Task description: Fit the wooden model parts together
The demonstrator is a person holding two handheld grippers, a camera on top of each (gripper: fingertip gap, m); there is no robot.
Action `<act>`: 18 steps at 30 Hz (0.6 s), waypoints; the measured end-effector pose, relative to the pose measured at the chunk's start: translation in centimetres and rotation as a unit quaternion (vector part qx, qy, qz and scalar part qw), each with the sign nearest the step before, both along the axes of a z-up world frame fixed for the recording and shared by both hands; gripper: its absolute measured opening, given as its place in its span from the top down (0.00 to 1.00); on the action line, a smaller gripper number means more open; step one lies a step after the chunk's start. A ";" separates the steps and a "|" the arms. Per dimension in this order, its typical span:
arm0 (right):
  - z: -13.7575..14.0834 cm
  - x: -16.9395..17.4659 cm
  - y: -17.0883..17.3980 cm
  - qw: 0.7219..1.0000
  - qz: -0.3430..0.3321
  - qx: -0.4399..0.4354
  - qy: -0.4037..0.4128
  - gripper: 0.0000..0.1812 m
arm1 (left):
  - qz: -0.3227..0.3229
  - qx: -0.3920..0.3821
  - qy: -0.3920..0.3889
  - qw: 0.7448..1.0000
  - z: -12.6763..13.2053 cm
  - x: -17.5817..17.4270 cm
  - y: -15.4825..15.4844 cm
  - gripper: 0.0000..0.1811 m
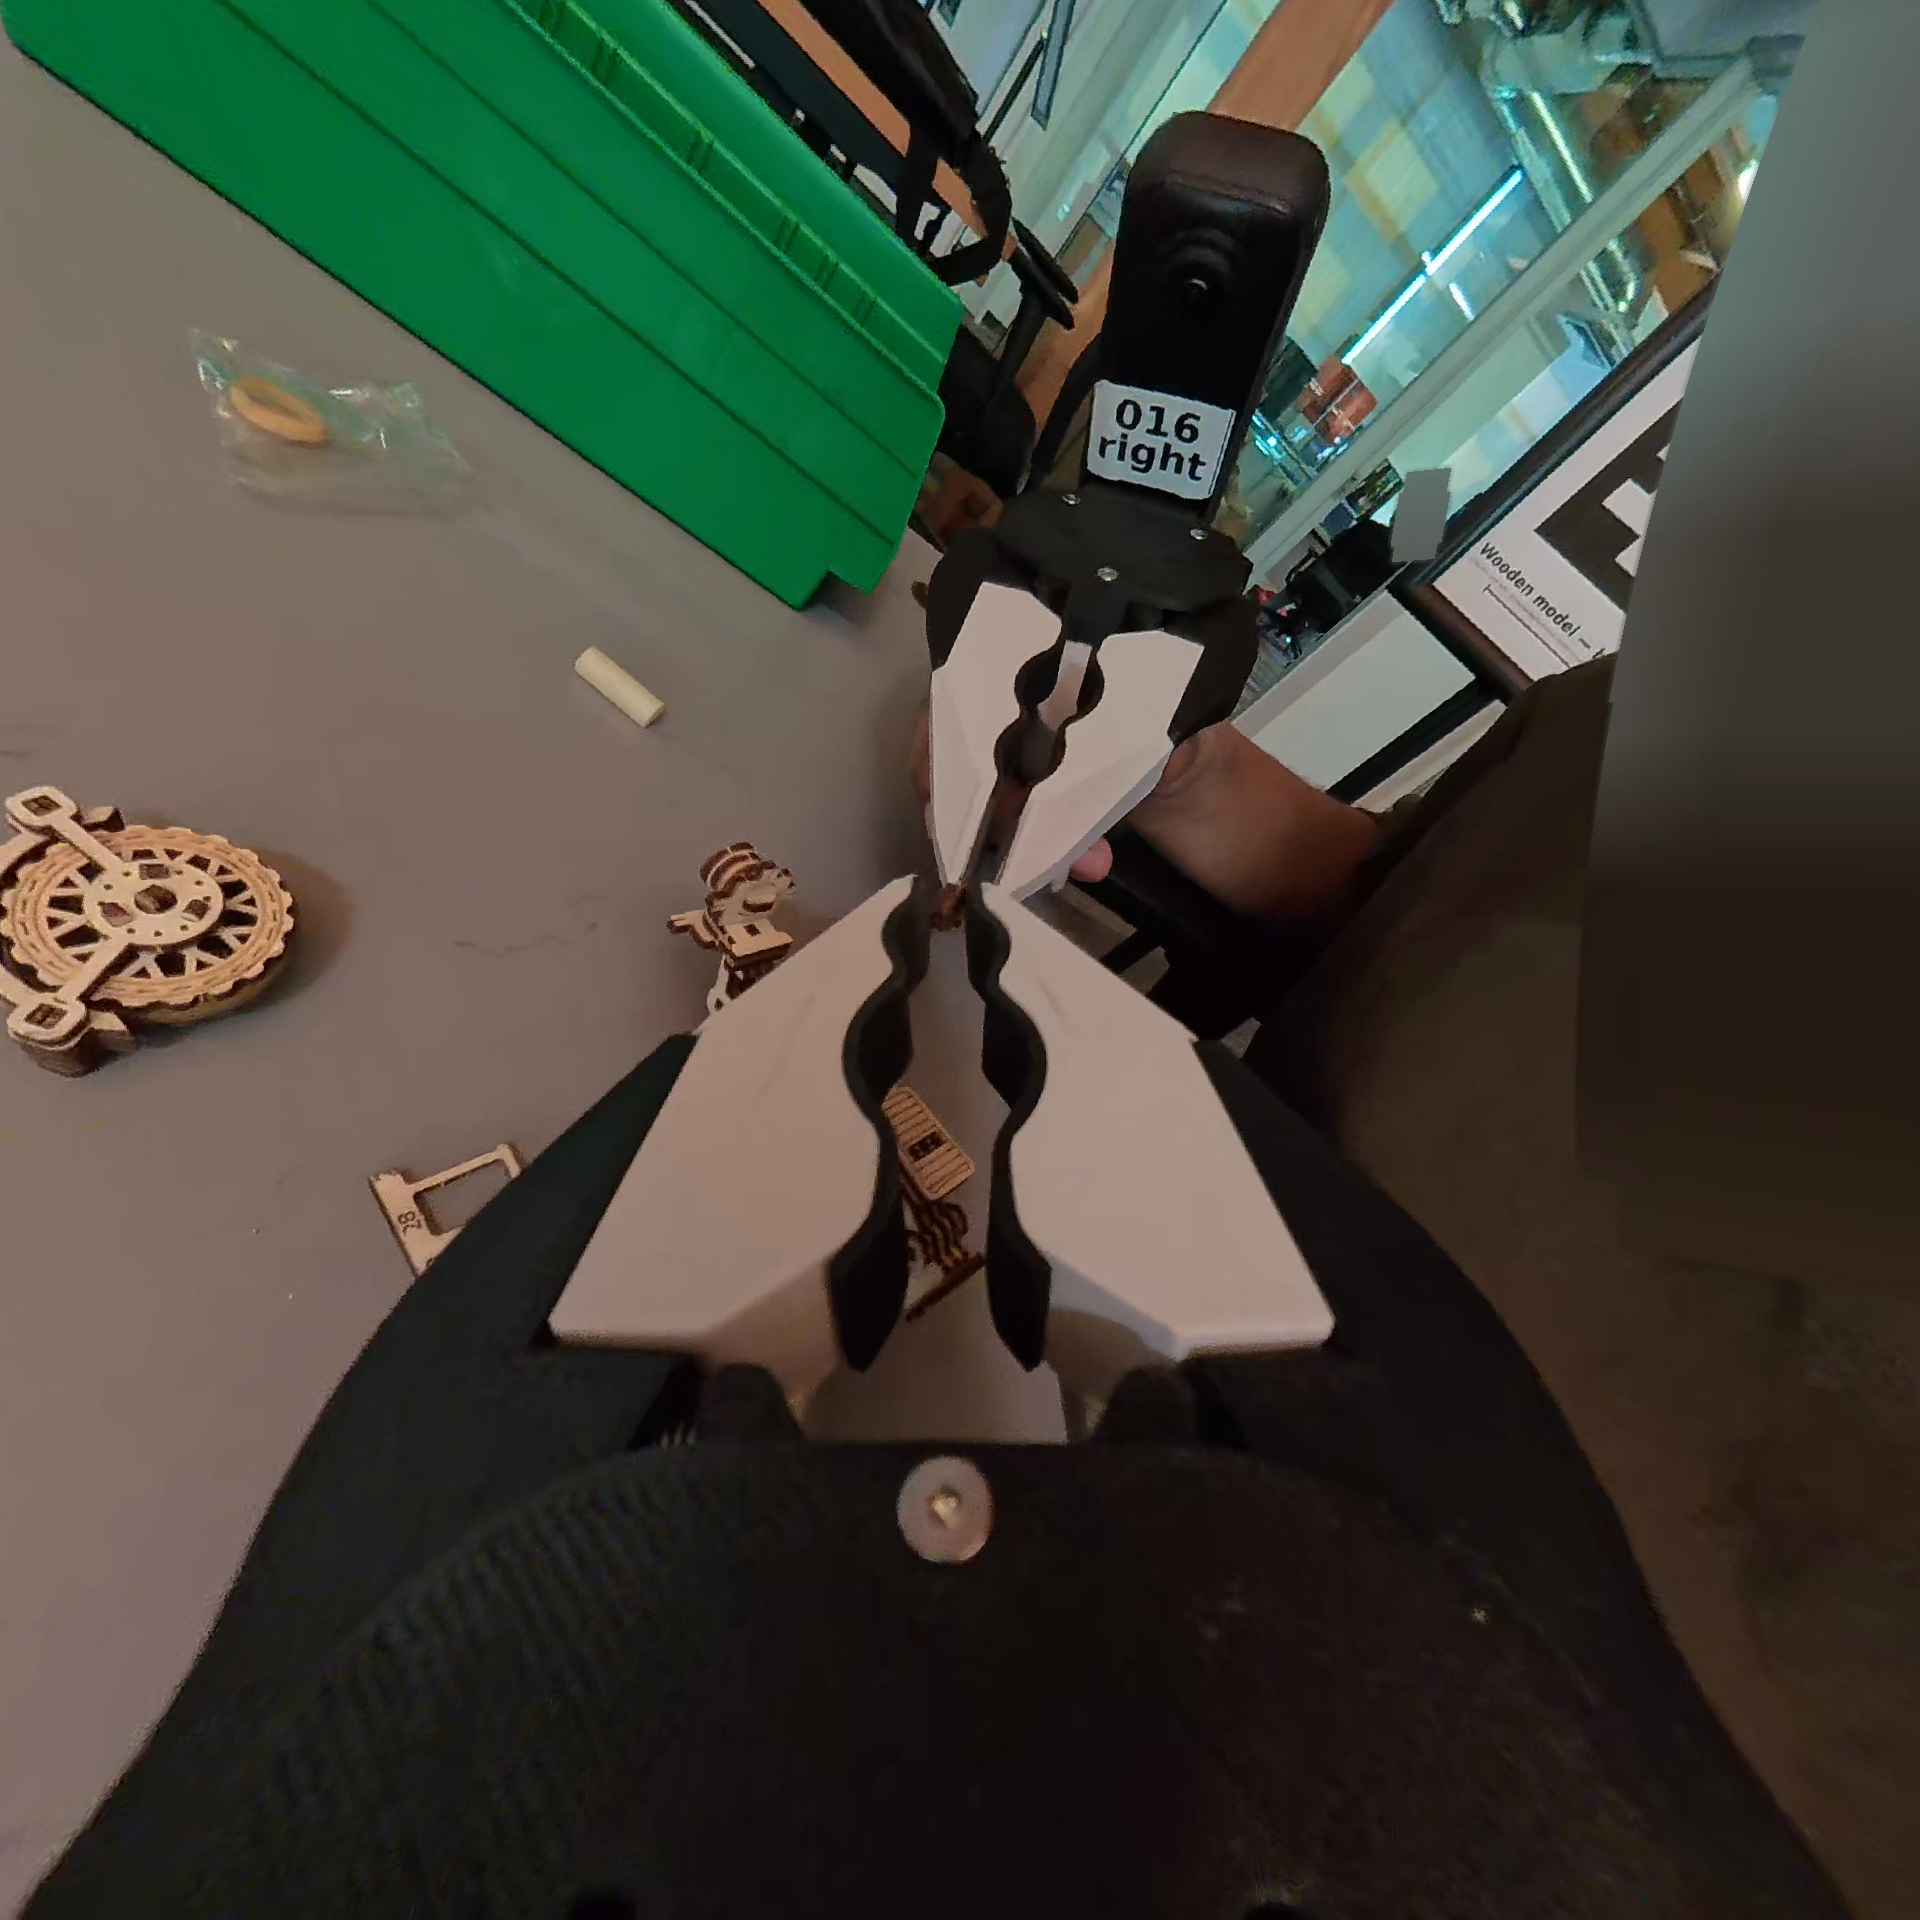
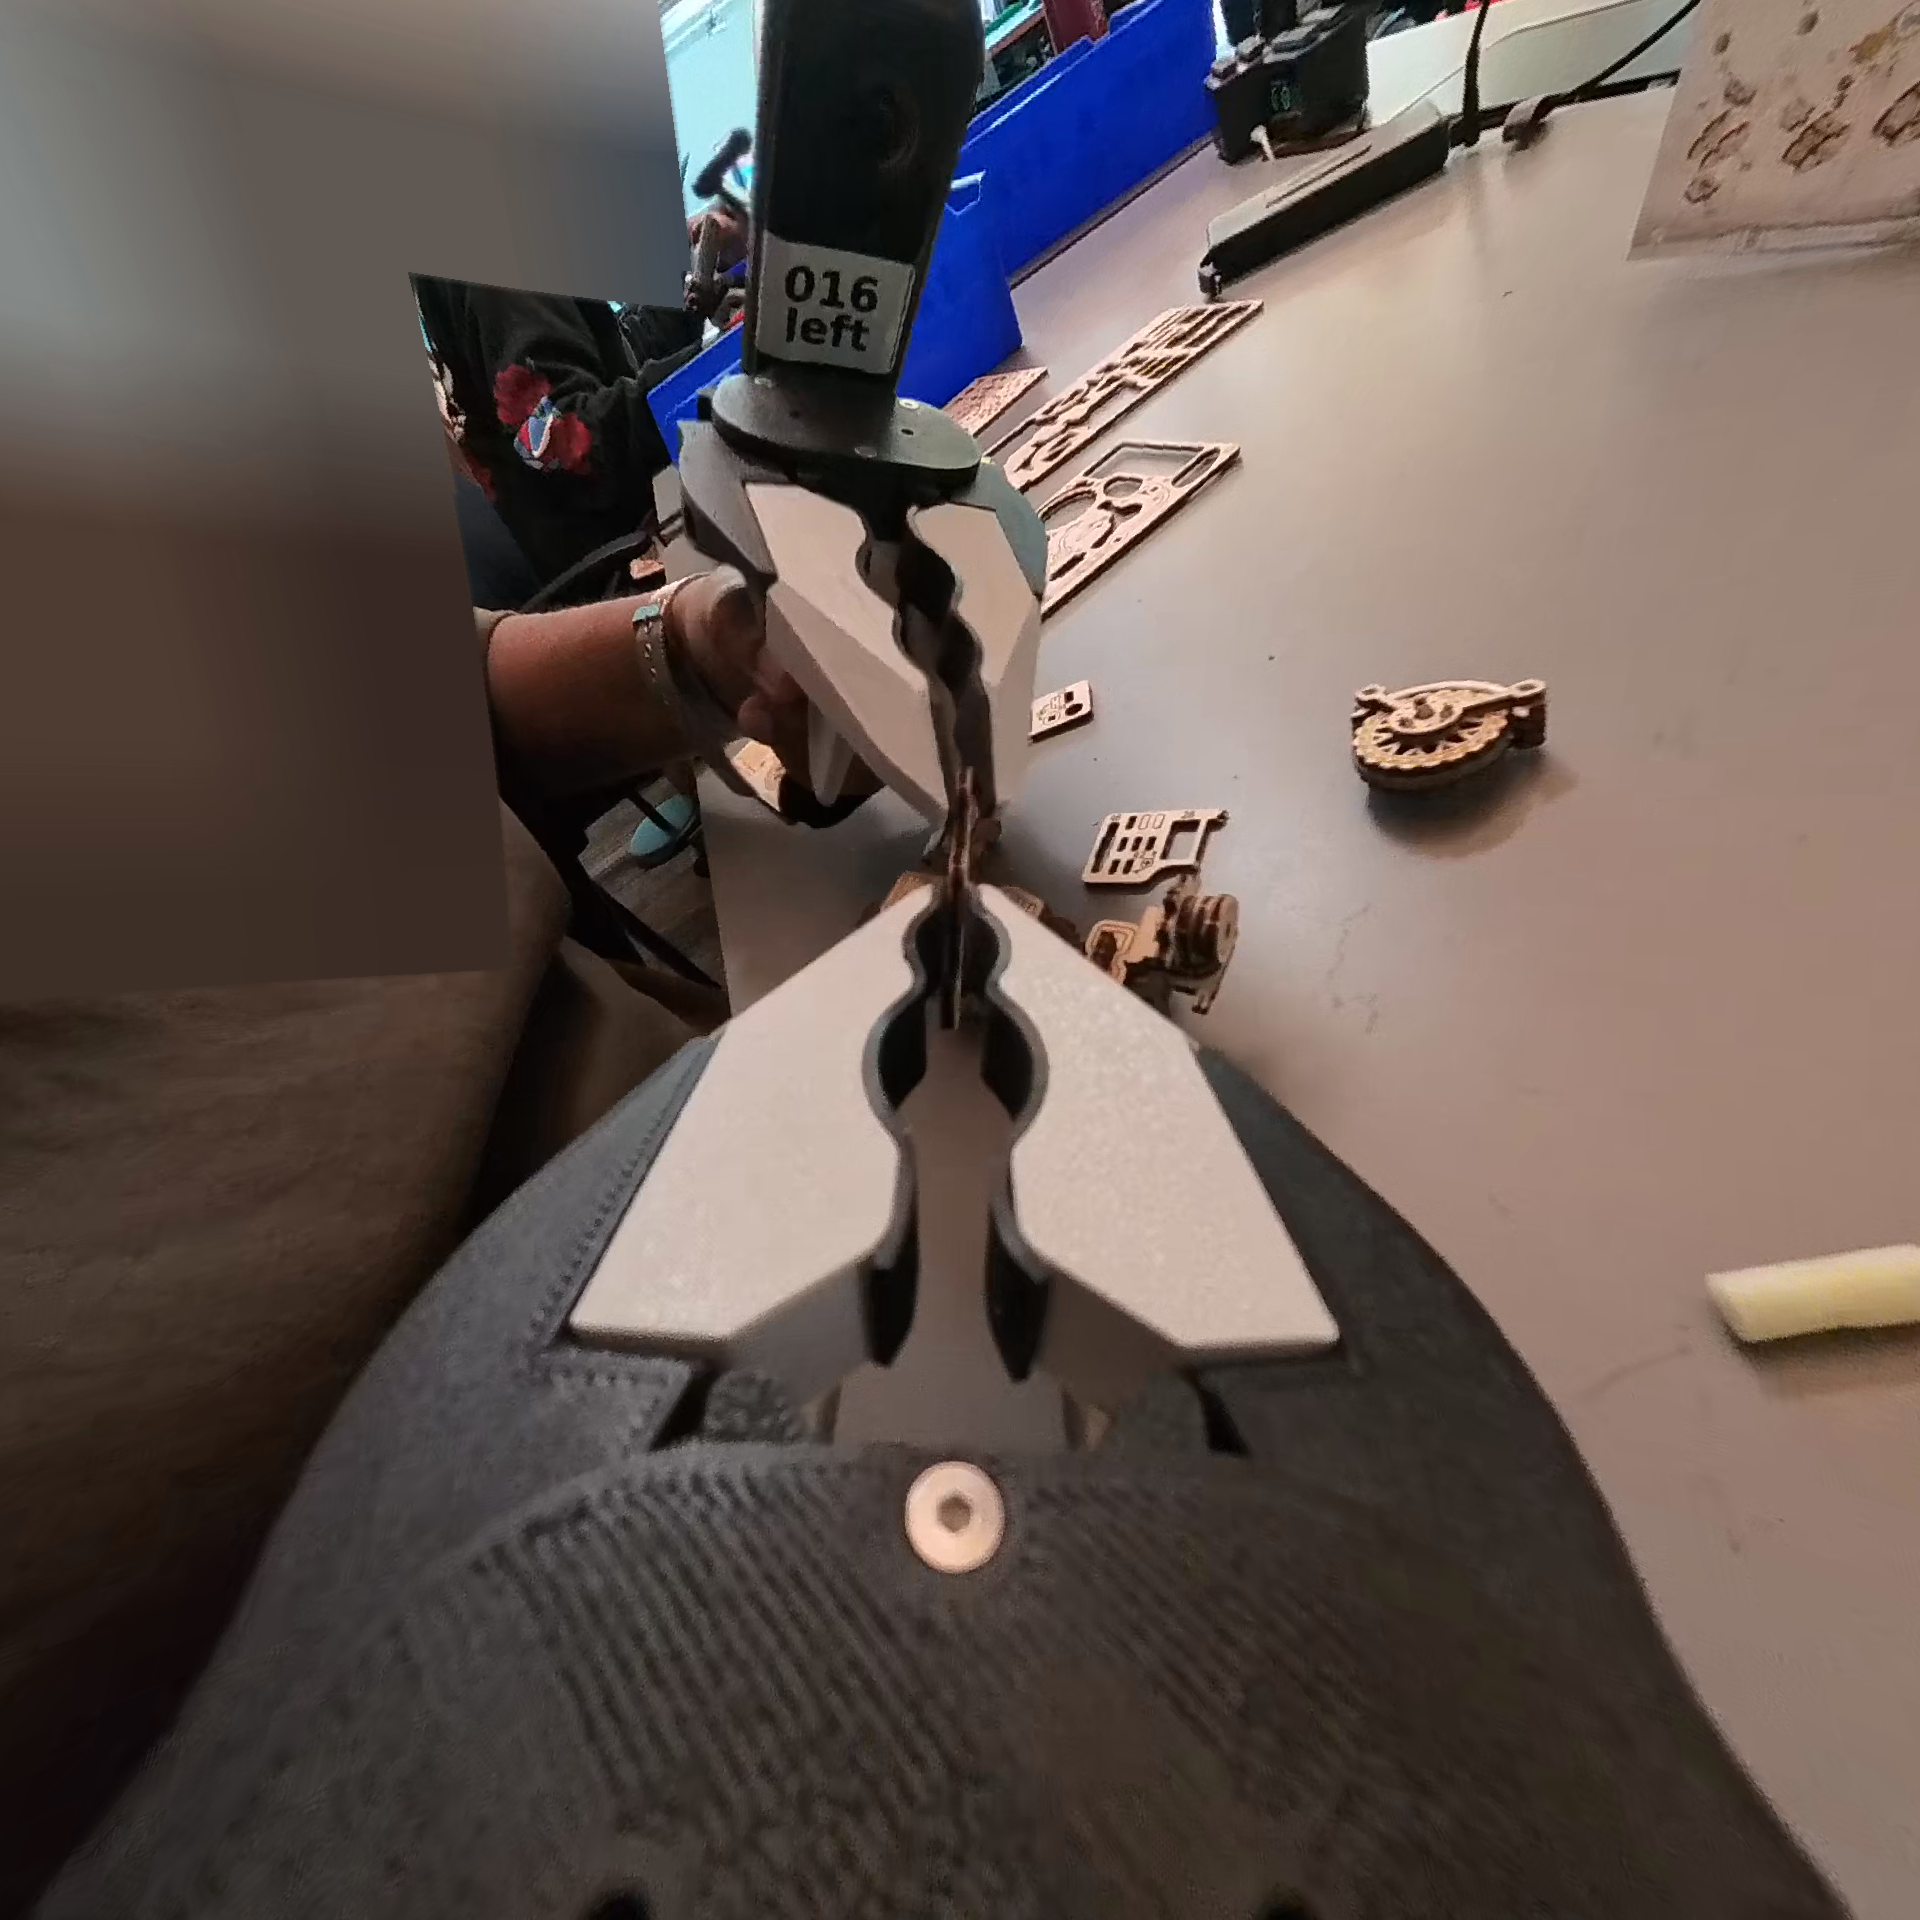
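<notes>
Above the near edge of the grey tabletop (image 1: 312, 644): left hand-held gripper (image 1: 940, 902) and right hand-held gripper (image 2: 951, 914) tip to tip, facing each other. Right hand-held gripper: clenched on a thin dark wooden part (image 2: 951, 977), seen edge-on between the pads. Left hand-held gripper: tips nearly closed on a small dark wooden piece (image 1: 948, 906); firm grasp cannot be confirmed. Two held pieces meeting at the tips; joint itself too small to resolve. On the tabletop: assembled wooden gear wheel (image 1: 135, 925) well to the side, small wooden sub-assembly (image 1: 743, 914) just beside the tips, flat cut-out wooden part (image 1: 442, 1200) near the left gripper body, white cylinder (image 1: 619, 686), clear bag with ring (image 1: 322, 416), green bin (image 1: 582, 270) at the far edge. Laser-cut wooden sheets (image 2: 1132, 416) lying flat beyond the left gripper, beside a blue bin (image 2: 997, 208).
</notes>
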State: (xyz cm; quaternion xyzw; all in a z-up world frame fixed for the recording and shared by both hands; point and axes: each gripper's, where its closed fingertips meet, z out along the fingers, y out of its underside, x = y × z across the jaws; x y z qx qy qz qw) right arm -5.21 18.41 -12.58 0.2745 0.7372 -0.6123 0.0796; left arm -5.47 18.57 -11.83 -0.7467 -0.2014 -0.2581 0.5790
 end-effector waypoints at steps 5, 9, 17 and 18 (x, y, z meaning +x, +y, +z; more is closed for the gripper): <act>1.2 -3.0 2.0 0.983 -0.128 0.055 0.123 0.92 | 0.086 -0.006 -0.068 0.994 -0.2 -2.7 -0.2 1.00; 1.0 -3.3 1.8 0.939 -0.166 0.174 0.245 0.91 | 0.123 -0.007 -0.160 0.979 -1.0 -3.6 -0.3 1.00; -0.4 -2.9 0.7 0.903 -0.151 0.263 0.306 0.91 | 0.121 -0.022 -0.165 0.979 -1.1 -2.5 0.7 1.00; -0.4 -2.9 0.7 0.901 -0.150 0.266 0.307 0.92 | 0.121 -0.022 -0.167 0.978 -1.1 -2.5 0.8 1.00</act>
